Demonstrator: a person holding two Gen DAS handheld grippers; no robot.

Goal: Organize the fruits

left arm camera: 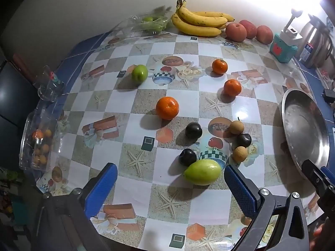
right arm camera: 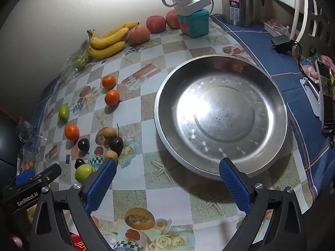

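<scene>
Loose fruit beside round steel basin (right arm camera: 272, 96), basin empty.
Left gripper (left arm camera: 170, 185) and right gripper (right arm camera: 167, 174) spread wide, grasping nothing; green oval fruit (left arm camera: 202, 172) lower centre.

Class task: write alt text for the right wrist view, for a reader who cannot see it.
A large, empty round steel basin sits on a checkered, picture-printed tablecloth, just beyond the right gripper with its blue fingers open. To its left lie three small oranges, green fruits and dark plums; yellow bananas and red apples line the wall.
</scene>
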